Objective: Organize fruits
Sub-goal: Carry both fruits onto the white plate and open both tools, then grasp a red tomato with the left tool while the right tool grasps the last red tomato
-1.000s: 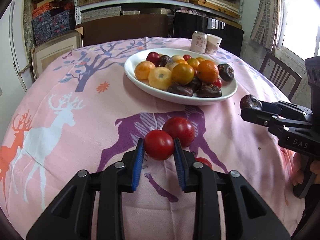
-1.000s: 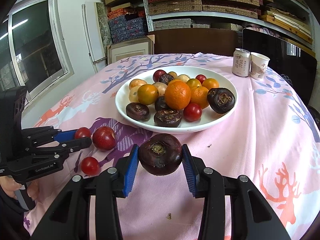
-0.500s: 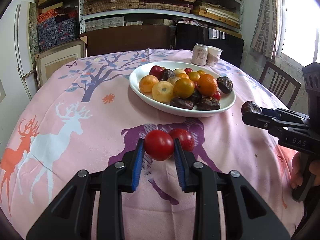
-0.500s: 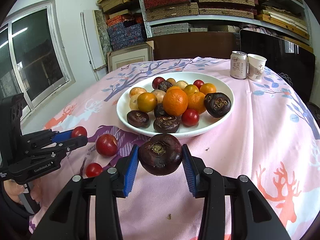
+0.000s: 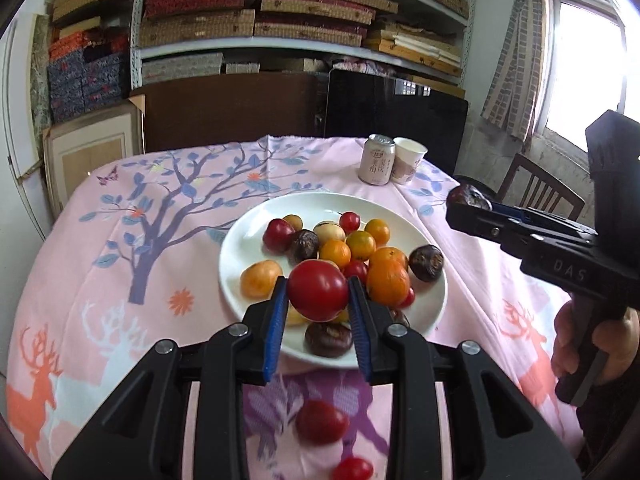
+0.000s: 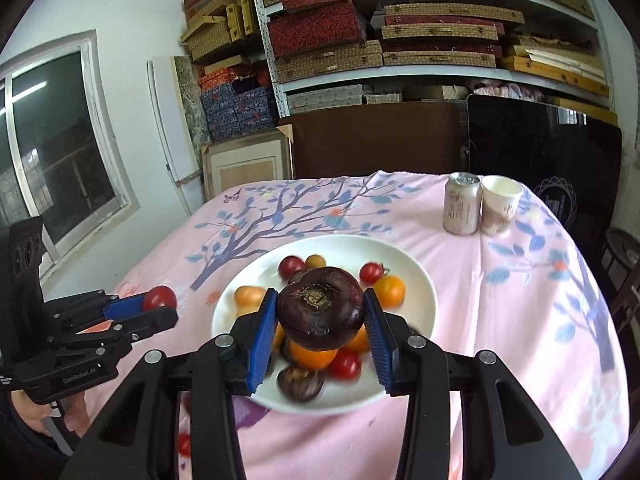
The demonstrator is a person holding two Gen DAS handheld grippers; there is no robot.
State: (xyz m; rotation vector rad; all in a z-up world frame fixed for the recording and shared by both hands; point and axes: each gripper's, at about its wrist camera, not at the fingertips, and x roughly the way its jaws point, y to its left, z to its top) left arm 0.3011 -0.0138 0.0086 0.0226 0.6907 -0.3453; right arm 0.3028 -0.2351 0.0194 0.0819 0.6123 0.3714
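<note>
- My left tongs [image 5: 318, 304] are clamped on a red tomato [image 5: 318, 290], pinched at its widest so it can't roll out, held above the near rim of the plate [image 5: 240, 240].
- My right tongs [image 6: 320, 330] grip a dark chestnut [image 6: 320, 308] the same way, raised over the pile.
- I judge both are headed for the plate, where the other fruit is heaped.
- Two tomatoes [image 5: 322, 422] are left on the worktop [image 5: 120, 280], awaiting collection.
- A can [image 5: 376, 159] and cup [image 5: 408, 160] stand well beyond.
</note>
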